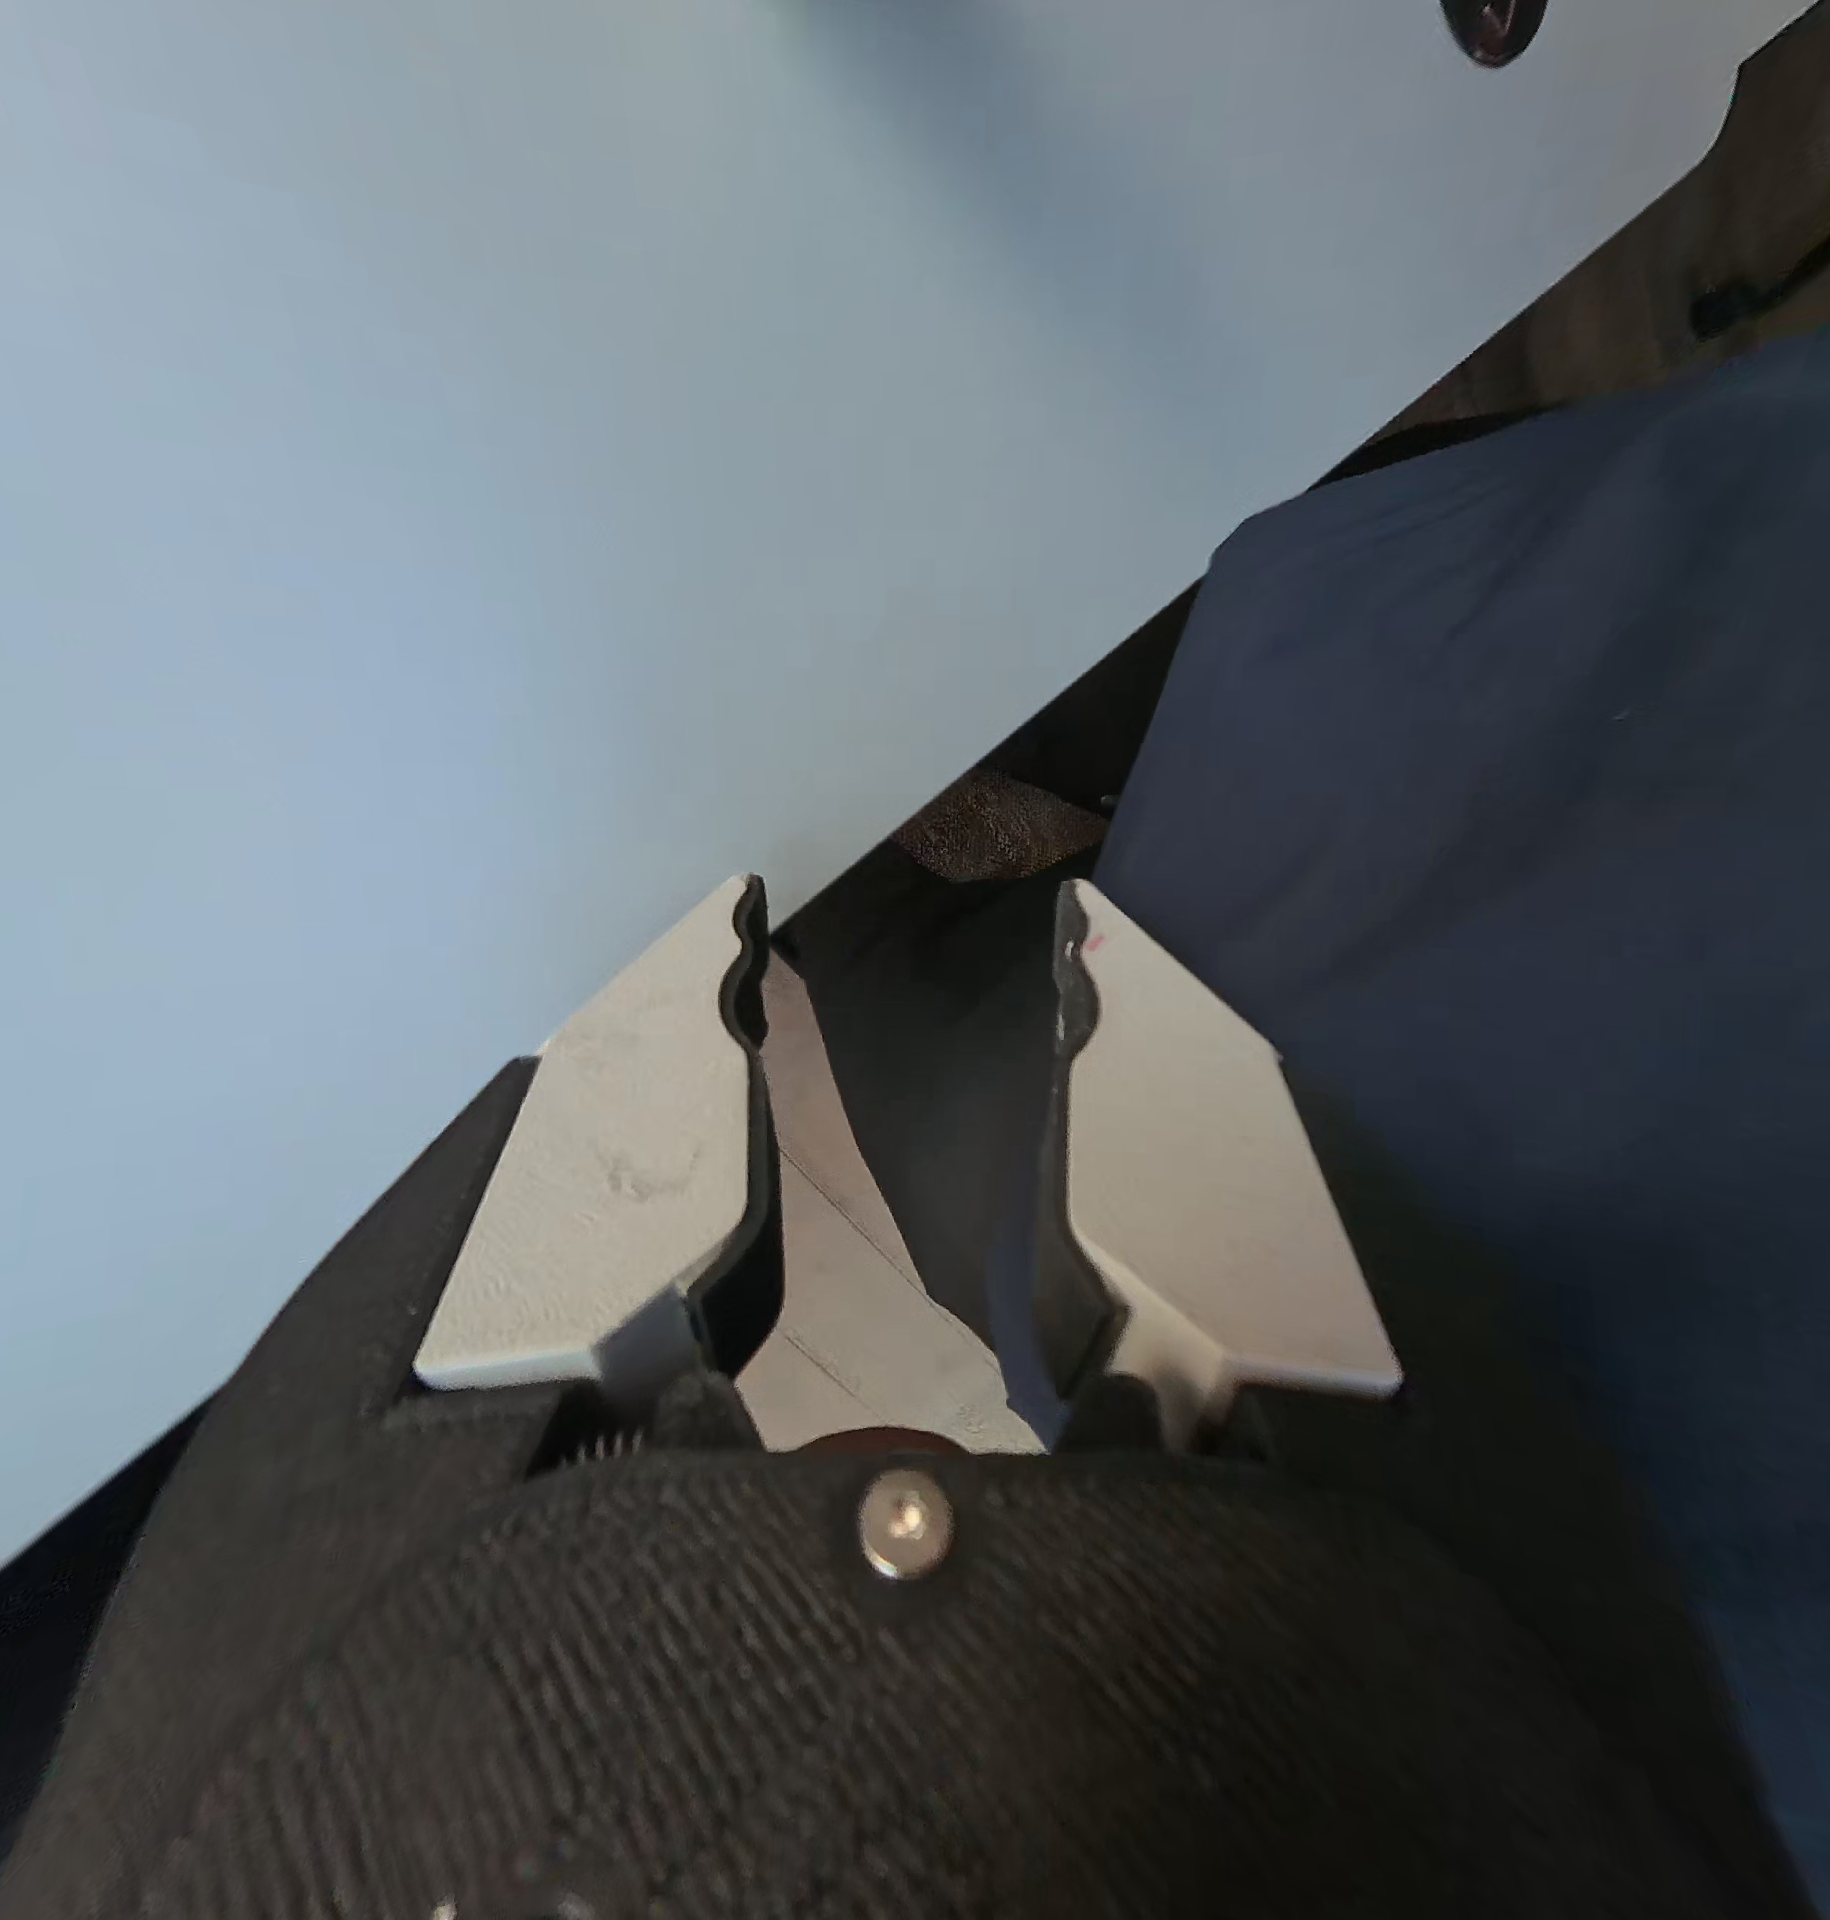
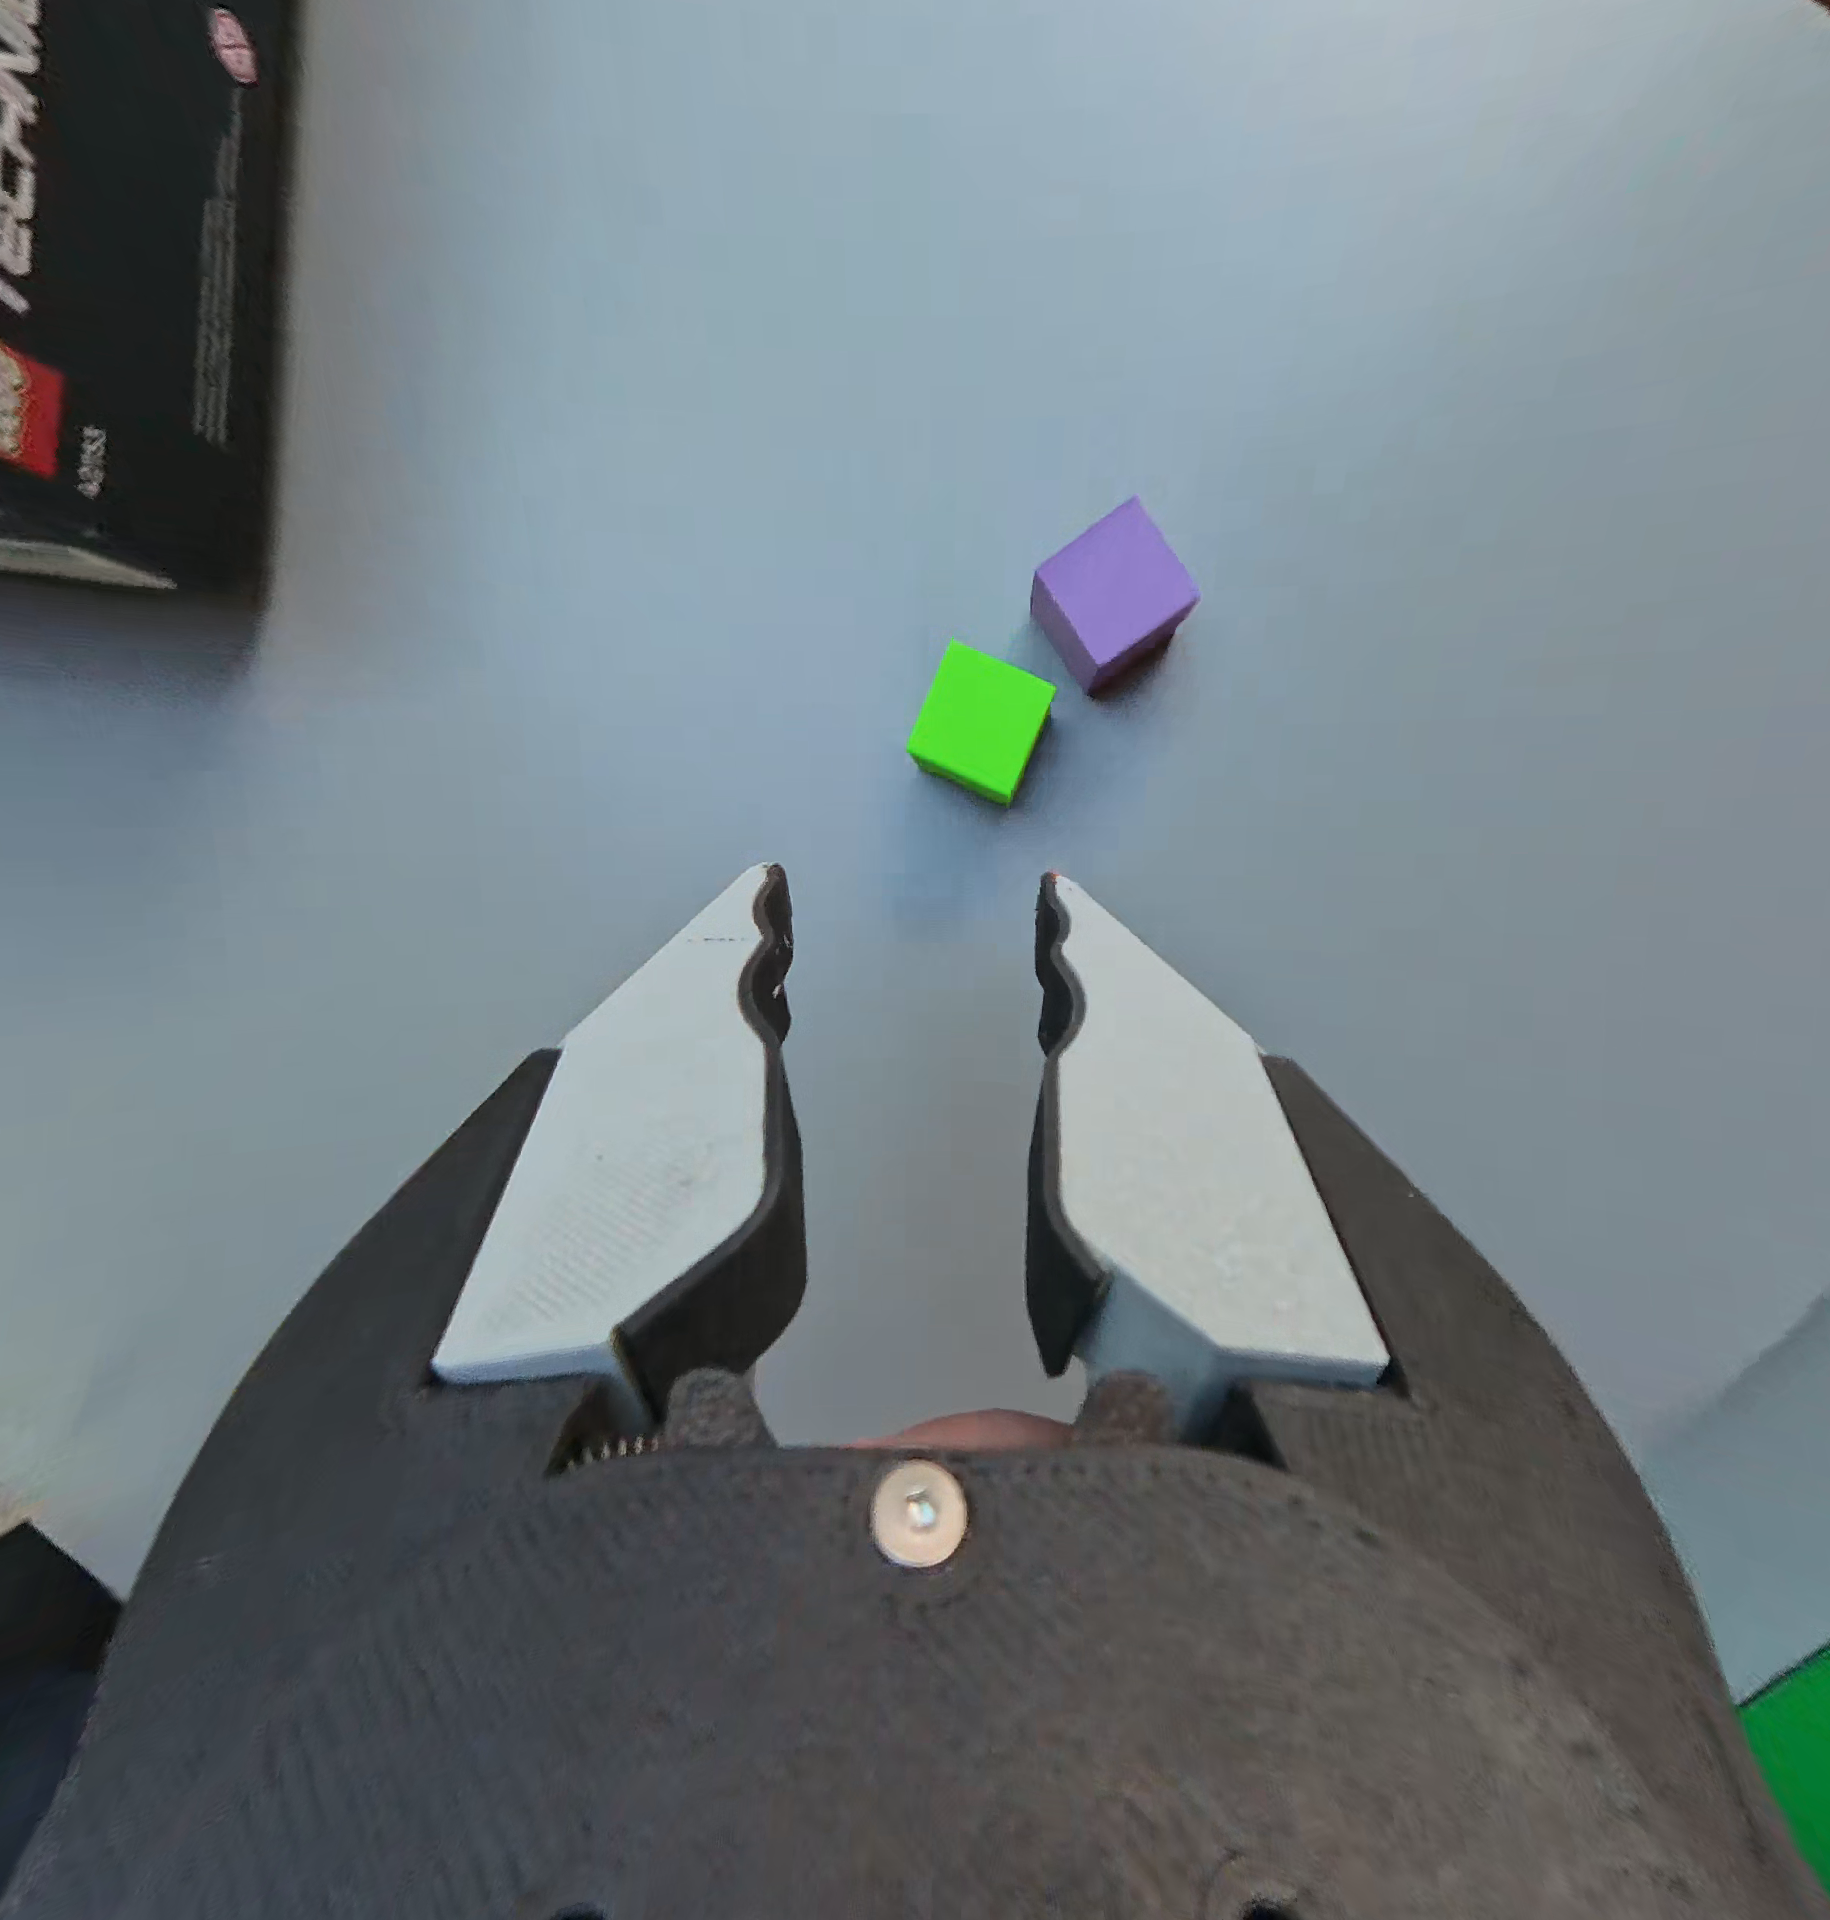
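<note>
Right gripper [image 2: 913, 883] open and bare above blue-grey table [image 2: 1410, 416], green cube [image 2: 982, 720] just ahead, purple cube [image 2: 1113, 592] beside it, left gripper [image 1: 909, 899] open and bare at table edge [image 1: 994, 717].

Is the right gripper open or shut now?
Open. The right gripper has its fingertips apart with only the grey-blue table between them; the small green cube lies ahead, untouched.

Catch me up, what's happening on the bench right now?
Both handheld grippers are open and empty. The right gripper hovers over the pale blue table, aimed at a green cube with a purple cube just beyond it. The left gripper sits at the table edge beside dark blue fabric.
</note>
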The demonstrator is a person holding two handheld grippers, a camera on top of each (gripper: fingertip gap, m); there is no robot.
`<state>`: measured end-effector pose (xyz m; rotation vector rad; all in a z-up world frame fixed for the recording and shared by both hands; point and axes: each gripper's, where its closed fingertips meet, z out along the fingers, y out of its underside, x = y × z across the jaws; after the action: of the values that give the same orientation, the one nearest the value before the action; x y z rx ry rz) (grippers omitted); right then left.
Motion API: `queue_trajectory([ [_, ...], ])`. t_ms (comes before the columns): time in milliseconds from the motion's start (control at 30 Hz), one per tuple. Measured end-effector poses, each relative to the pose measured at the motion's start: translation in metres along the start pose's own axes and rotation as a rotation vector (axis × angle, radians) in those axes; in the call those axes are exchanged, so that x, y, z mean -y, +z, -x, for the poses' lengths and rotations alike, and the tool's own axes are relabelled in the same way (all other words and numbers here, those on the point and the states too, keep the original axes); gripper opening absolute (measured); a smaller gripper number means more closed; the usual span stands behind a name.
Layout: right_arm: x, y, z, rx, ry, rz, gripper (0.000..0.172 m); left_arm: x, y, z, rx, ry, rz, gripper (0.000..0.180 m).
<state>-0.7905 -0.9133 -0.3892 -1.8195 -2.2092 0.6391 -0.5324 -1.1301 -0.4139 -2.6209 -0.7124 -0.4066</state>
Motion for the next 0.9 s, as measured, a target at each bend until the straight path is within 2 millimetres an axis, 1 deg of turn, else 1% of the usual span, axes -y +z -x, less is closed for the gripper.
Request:
queue_trajectory([
  [100,0.012,0.031,-0.005,-0.064,0.006,0.041,0.046,-0.015,-0.009,0.003,0.008,-0.041,-0.020,0.054],
  [167,0.014,0.047,-0.008,-0.090,0.011,0.073,0.045,-0.027,-0.016,0.007,0.018,-0.064,-0.026,0.053],
  [200,0.014,0.055,-0.009,-0.091,0.016,0.091,0.042,-0.033,-0.018,0.010,0.021,-0.077,-0.026,0.053],
  [233,0.012,0.060,-0.011,-0.098,0.017,0.109,0.030,-0.040,-0.020,0.012,0.022,-0.092,-0.025,0.053],
  [267,0.014,0.062,-0.015,-0.117,0.008,0.095,0.026,-0.047,-0.022,0.014,0.021,-0.106,-0.021,0.053],
  [300,0.014,0.062,-0.016,-0.119,0.014,0.097,0.026,-0.053,-0.024,0.016,0.021,-0.119,-0.017,0.052],
  [367,0.012,0.056,-0.010,-0.078,0.033,0.098,0.026,-0.062,-0.027,0.020,0.019,-0.135,-0.017,0.052],
  [400,0.015,0.049,-0.004,-0.046,0.022,0.065,0.026,-0.065,-0.028,0.022,0.015,-0.138,-0.019,0.052],
  [467,0.017,0.026,0.017,0.055,-0.025,0.002,0.026,-0.071,-0.029,0.026,0.005,-0.135,-0.014,0.051],
  [500,0.016,0.011,0.027,0.102,-0.059,-0.026,0.026,-0.073,-0.028,0.028,0.001,-0.128,-0.007,0.051],
  [567,0.013,-0.029,0.055,0.245,-0.140,-0.091,0.026,-0.073,-0.027,0.034,-0.002,-0.106,0.003,0.051],
  [600,0.009,-0.051,0.069,0.310,-0.187,-0.113,0.026,-0.071,-0.026,0.037,-0.007,-0.095,0.004,0.051],
  [667,-0.008,-0.091,0.089,0.387,-0.291,-0.116,0.026,-0.064,-0.025,0.041,-0.021,-0.075,0.000,0.051],
  [733,-0.028,-0.118,0.104,0.403,-0.390,-0.102,0.026,-0.054,-0.023,0.043,-0.039,-0.048,-0.004,0.051],
  [767,-0.040,-0.127,0.112,0.410,-0.442,-0.088,0.026,-0.049,-0.022,0.043,-0.045,-0.030,-0.003,0.051],
  [800,-0.052,-0.131,0.118,0.394,-0.496,-0.069,0.026,-0.044,-0.021,0.044,-0.050,-0.011,0.001,0.050],
  [833,-0.064,-0.132,0.119,0.358,-0.549,-0.046,0.026,-0.040,-0.020,0.042,-0.066,0.011,0.006,0.042],
  [867,-0.074,-0.129,0.119,0.317,-0.596,-0.019,0.026,-0.036,-0.020,0.042,-0.072,0.029,0.004,0.041],
  [900,-0.083,-0.125,0.119,0.282,-0.628,0.005,0.026,-0.031,-0.020,0.043,-0.067,0.041,0.000,0.046],
])
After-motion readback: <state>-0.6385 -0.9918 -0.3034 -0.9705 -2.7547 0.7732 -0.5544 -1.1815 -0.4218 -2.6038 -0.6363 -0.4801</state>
